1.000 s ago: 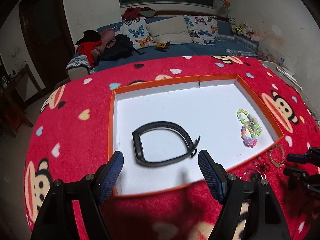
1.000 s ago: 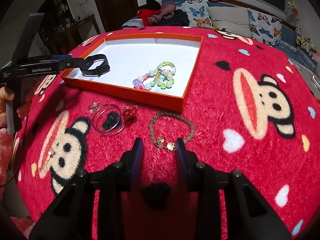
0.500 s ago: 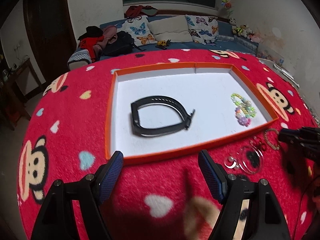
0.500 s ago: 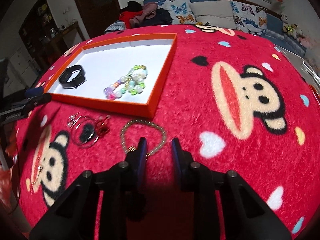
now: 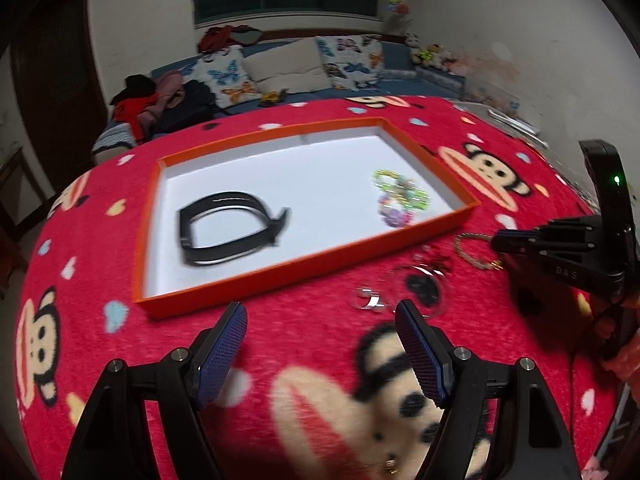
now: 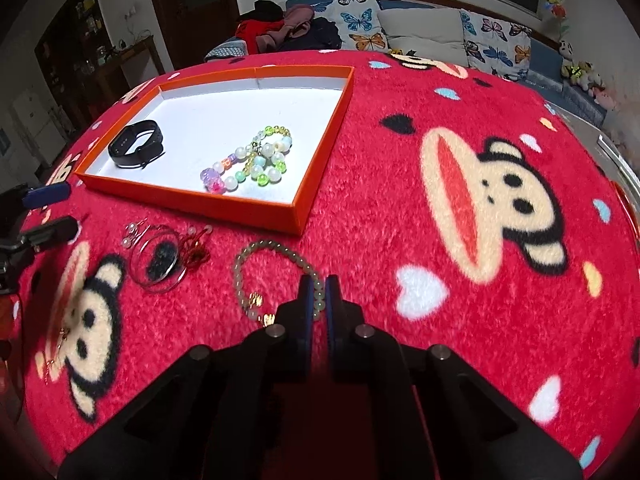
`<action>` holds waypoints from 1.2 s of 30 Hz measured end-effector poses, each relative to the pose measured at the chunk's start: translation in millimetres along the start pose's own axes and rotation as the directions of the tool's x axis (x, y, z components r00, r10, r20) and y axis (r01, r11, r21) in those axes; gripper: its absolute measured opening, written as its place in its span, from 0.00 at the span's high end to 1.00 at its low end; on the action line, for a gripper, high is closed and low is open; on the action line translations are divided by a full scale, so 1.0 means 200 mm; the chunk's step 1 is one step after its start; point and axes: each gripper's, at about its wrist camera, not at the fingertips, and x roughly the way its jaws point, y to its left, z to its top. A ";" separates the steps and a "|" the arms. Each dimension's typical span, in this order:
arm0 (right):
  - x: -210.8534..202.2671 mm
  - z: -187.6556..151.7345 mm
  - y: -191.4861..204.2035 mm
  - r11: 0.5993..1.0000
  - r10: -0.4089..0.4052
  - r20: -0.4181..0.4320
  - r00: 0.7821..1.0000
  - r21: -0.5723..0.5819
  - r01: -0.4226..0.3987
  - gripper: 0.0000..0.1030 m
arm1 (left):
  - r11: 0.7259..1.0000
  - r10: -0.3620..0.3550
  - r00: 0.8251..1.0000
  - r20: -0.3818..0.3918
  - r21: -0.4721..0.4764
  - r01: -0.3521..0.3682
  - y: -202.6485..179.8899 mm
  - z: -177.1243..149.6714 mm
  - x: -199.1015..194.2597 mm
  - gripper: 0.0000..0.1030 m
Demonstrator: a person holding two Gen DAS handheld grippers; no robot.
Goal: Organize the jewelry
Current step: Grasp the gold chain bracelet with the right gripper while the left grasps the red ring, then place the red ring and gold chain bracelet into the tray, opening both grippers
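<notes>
The right claw (image 6: 317, 294) is pinching the near right side of a pale green bead bracelet (image 6: 276, 276), its jaws having just been closing until the beads are caught between the two fingers. The bracelet is lying on the red monkey-print blanket (image 6: 460, 208) that is covering the desk, just near of the orange tray's (image 6: 324, 148) front right corner, with a small gold charm (image 6: 255, 300) sitting on its near left part.

The left claw (image 5: 320, 320) is hanging wide open with nothing between its blue pads, hovering over the blanket near of the tray's front wall.

Inside the tray, on its white floor, a black wristband (image 6: 138, 148) is resting at the left end, and a colourful bead bracelet (image 6: 252, 164) is lying to the right of it, well apart from it.

To the left of the pale bracelet, on the blanket, large silver hoop earrings (image 6: 158, 258) are lying with small pearl drops (image 6: 132, 234) on their far left and a red knotted ornament (image 6: 196, 252) touching their right side.
</notes>
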 end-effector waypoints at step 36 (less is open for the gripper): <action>-0.15 -0.05 -0.06 0.999 0.023 0.068 0.997 0.024 -0.025 0.94 | 0.965 -0.158 0.987 -0.027 0.209 0.160 -0.46 0.19 0.39 0.85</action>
